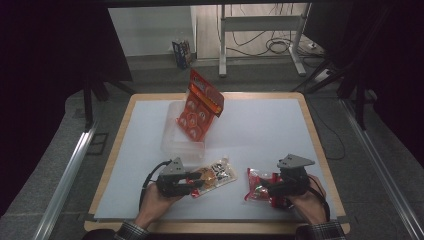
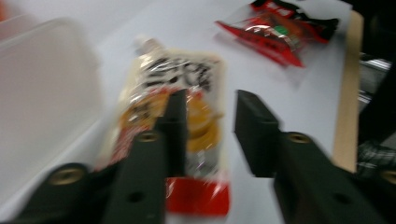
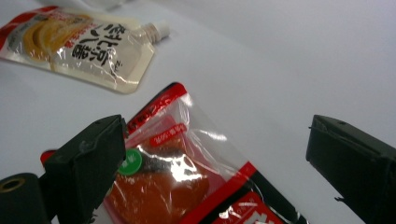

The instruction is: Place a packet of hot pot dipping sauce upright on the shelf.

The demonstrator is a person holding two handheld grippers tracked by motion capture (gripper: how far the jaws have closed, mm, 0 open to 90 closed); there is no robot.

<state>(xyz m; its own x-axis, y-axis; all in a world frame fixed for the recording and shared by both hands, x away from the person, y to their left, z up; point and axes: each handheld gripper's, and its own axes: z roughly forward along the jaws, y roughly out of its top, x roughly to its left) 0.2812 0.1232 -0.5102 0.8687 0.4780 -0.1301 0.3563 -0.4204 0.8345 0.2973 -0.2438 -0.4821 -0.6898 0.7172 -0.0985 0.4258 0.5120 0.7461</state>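
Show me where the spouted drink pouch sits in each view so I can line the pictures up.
High view: spouted pouch lies bottom centre, at the left tool.
Left gripper view: pouch runs up the middle, under the open jaws.
Right gripper view: pouch at top left, spout pointing right.
Shared landmark: the red snack packet, beside it on the white table.

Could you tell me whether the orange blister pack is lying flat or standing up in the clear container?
Standing up, tilted. In the high view the orange blister pack rises out of the clear plastic container, its top leaning toward the table's far edge.
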